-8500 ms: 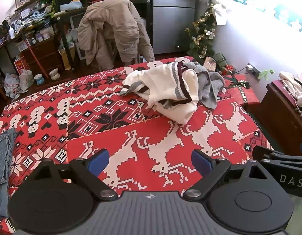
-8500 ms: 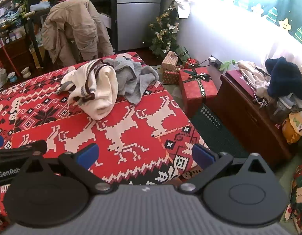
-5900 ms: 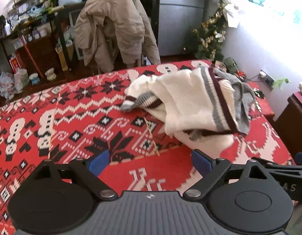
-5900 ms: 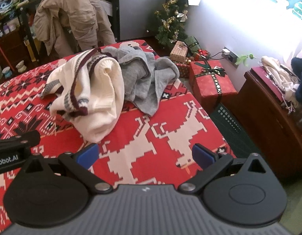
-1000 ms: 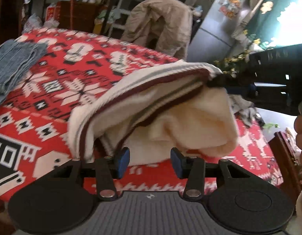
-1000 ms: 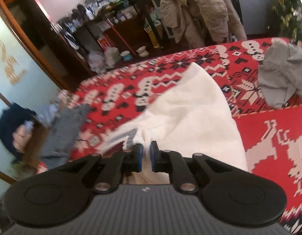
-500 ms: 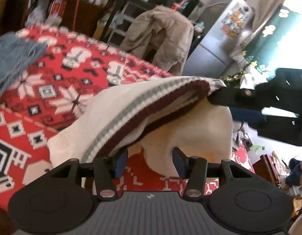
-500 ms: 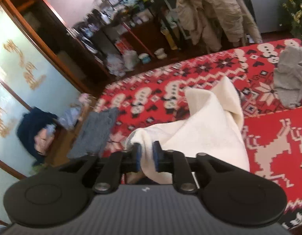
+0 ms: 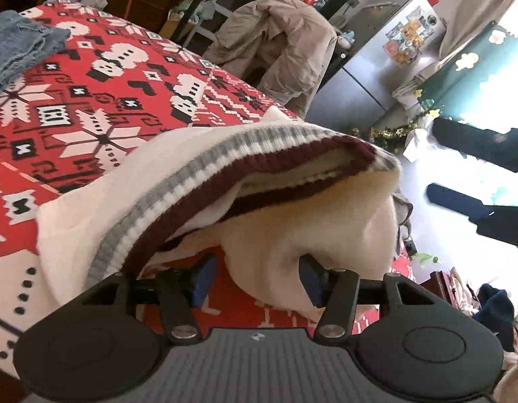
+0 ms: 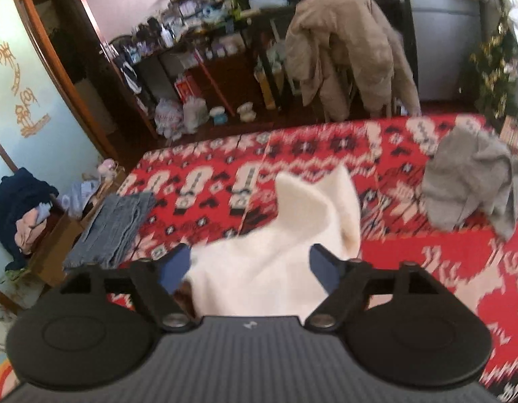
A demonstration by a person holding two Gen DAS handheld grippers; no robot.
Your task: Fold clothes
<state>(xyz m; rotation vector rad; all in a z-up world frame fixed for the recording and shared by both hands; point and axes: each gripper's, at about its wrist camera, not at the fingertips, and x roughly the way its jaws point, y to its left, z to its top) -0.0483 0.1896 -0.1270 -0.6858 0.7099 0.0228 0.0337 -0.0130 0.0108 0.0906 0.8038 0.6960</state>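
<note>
Your right tongs (image 10: 250,267), just spread, straddle the blurred cream sweater (image 10: 292,235); left tongs (image 9: 255,280) apparently agape, one pad hidden.

The sweater (image 10: 286,245) lay near on the desk (image 10: 427,268), bunched between the fingers of the right tool (image 10: 250,265), and its ribbed hem draped over the left tool (image 9: 255,278). Folded jeans (image 10: 114,225) lay at the desk's left edge and another garment (image 10: 474,181) at its far right. Behind the desk a coat (image 10: 346,53) hung over a chair.
</note>
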